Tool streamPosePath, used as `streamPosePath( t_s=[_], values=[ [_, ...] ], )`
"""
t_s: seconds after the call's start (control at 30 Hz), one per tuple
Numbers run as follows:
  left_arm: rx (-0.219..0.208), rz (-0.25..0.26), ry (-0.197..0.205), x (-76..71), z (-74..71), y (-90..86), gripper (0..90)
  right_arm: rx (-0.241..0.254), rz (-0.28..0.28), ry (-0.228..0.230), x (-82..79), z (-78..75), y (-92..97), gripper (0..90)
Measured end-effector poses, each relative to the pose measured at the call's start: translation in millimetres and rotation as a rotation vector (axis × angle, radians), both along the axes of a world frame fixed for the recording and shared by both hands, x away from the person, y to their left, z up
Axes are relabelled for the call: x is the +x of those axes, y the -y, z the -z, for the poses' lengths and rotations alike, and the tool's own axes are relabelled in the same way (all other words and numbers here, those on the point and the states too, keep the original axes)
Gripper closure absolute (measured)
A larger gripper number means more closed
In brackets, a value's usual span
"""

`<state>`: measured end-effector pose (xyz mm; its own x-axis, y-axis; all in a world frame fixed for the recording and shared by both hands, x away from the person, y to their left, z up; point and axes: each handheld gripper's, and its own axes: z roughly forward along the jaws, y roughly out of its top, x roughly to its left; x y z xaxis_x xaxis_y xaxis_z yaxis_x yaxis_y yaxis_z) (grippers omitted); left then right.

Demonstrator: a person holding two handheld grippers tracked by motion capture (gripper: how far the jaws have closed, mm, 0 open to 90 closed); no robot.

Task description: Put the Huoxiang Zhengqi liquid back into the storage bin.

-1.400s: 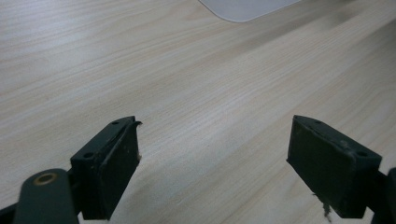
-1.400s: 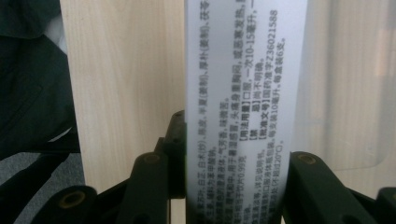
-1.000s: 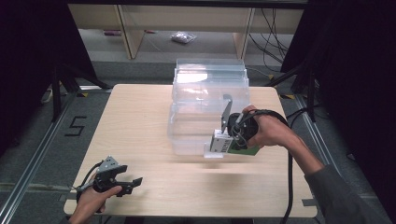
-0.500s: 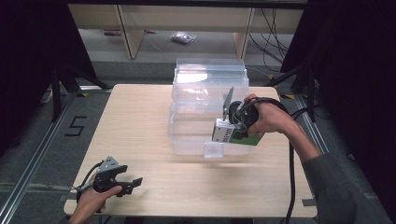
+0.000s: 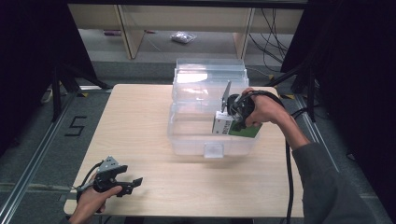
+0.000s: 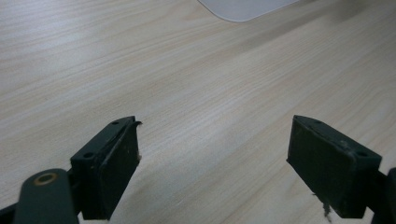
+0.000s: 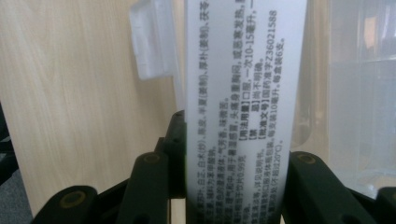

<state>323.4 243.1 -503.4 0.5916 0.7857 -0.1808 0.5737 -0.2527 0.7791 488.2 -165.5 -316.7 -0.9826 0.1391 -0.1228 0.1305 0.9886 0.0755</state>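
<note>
My right gripper (image 5: 228, 124) is shut on a white and green carton (image 5: 243, 132), holding it over the front right part of a clear plastic bin (image 5: 187, 140). In the right gripper view the carton's white printed face (image 7: 245, 84) stands upright between the black jaws of the right gripper (image 7: 233, 186). The bin's latch (image 7: 152, 42) shows behind it. My left gripper (image 5: 133, 183) rests near the table's front left corner. Its jaws stand wide apart over bare wood in the left gripper view, where the left gripper (image 6: 212, 154) holds nothing.
The bin's clear lid (image 5: 210, 70) stands raised at the back. The wooden table (image 5: 135, 121) has free room left of the bin. A cable (image 5: 289, 177) trails from the right hand. Behind the table, a small bag (image 5: 183, 37) lies under a shelf.
The right hand has carried the carton away from the bin's front latch, farther back and slightly right over the bin. The left gripper has stayed put.
</note>
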Motion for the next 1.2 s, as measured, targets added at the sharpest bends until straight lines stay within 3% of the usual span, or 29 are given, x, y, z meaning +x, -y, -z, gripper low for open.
streamPosePath(
  t_s=[0.03,0.4,0.43,0.47,0.5,0.57,0.6,0.63,0.67,0.73,0.8,0.93,1.0,1.03,1.07,1.17,1.2],
  values=[
    [0.0,0.0,-0.001,0.1,0.0,0.0,15.9,0.002,-0.023,0.001,3.2,1.2,0.1,64.8],
    [0.005,-0.001,0.006,-0.2,-0.2,-0.7,15.9,-0.011,-0.012,-0.015,21.7,14.8,1.7,64.7],
    [0.004,-0.002,0.001,-0.1,-0.4,-0.6,15.9,0.002,-0.045,-0.003,25.2,17.1,2.6,64.7],
    [-0.001,-0.003,0.001,0.1,-0.1,-0.4,15.9,-0.006,-0.014,-0.006,23.9,17.2,1.3,64.7],
    [0.042,0.026,-0.005,0.7,-1.6,-4.1,15.9,-0.009,-0.014,-0.013,24.6,17.9,1.2,64.7],
    [0.04,0.025,-0.004,0.6,-1.6,-3.9,15.9,-0.016,0.001,-0.023,25.0,20.3,0.7,64.7],
    [0.04,0.025,-0.004,0.6,-1.6,-3.9,15.9,-0.013,-0.04,-0.014,28.2,22.9,1.6,64.7],
    [0.004,0.004,-0.001,0.2,-0.4,-1.1,15.9,-0.023,-0.006,-0.025,27.1,23.0,0.6,64.7],
    [-0.001,0.0,-0.001,0.1,-0.3,-0.6,15.9,-0.027,-0.007,-0.02,27.9,24.5,0.7,64.7],
    [0.034,0.02,0.002,0.3,-1.4,-3.5,15.9,-0.029,-0.021,-0.023,31.0,27.9,1.4,64.7],
    [0.037,0.023,-0.001,0.6,-1.5,-4.0,15.9,-0.035,0.001,-0.03,30.6,29.2,0.1,64.8],
    [0.037,0.026,-0.004,0.8,-1.6,-4.1,15.9,-0.021,-0.038,-0.034,34.3,35.7,0.9,64.7],
    [0.035,0.022,-0.002,0.3,-1.6,-3.7,15.9,-0.025,-0.012,-0.036,33.6,38.4,1.5,64.7],
    [0.035,0.022,-0.002,0.3,-1.6,-3.7,16.0,-0.024,-0.049,-0.03,36.6,41.0,3.2,64.7],
    [0.037,0.025,-0.005,0.7,-1.6,-4.1,16.0,-0.042,0.005,-0.041,33.0,41.2,3.4,64.7],
    [0.038,0.025,-0.005,0.8,-1.6,-4.0,15.9,-0.036,0.011,-0.051,33.0,43.6,4.5,64.7],
    [0.039,0.026,-0.005,0.7,-1.6,-3.9,15.9,-0.028,-0.017,-0.041,34.5,45.5,5.3,64.7]
  ],
)
